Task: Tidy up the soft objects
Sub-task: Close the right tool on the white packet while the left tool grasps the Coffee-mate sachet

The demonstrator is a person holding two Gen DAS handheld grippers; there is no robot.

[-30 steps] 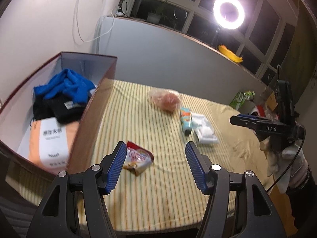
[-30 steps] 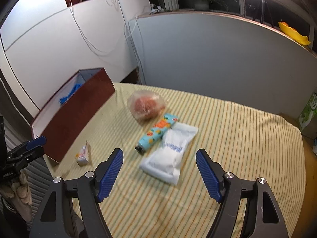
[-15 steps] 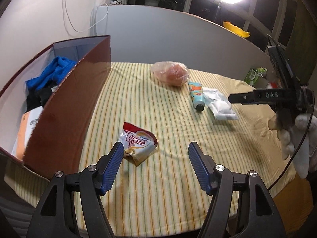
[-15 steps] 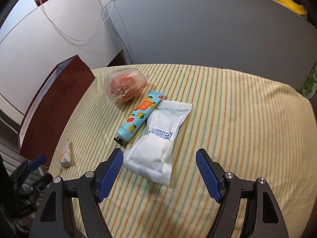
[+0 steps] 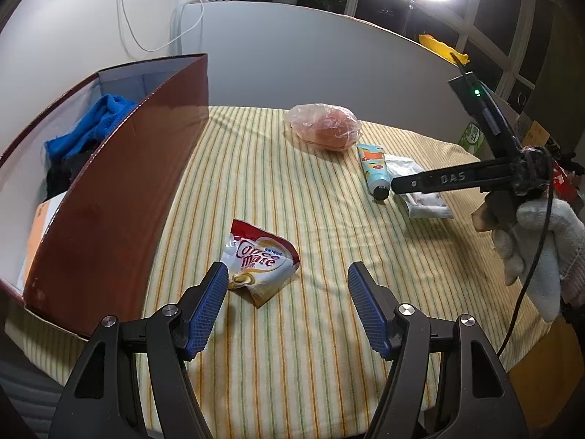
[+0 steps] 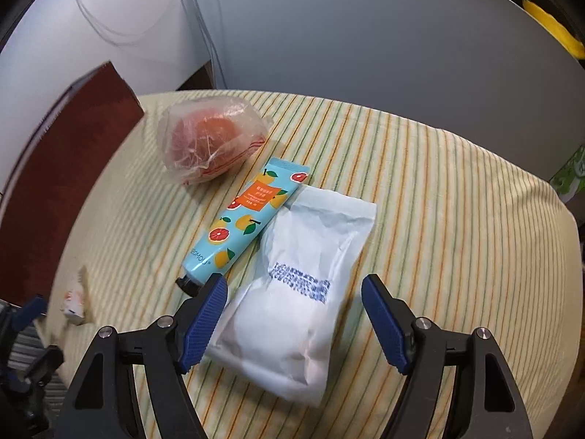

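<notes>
Striped cloth covers the tabletop [image 5: 329,219]. From the left wrist, the left gripper [image 5: 289,305], whose jaws have just been opening, stands open and empty over a creamer packet [image 5: 261,263] beside the brown box [image 5: 109,201].

From the right wrist, the right gripper [image 6: 294,318] hangs open above a white pouch [image 6: 303,274], holding nothing; a hand-cream tube [image 6: 248,216] lies touching the pouch, a bagged item [image 6: 212,139] just beyond.
</notes>
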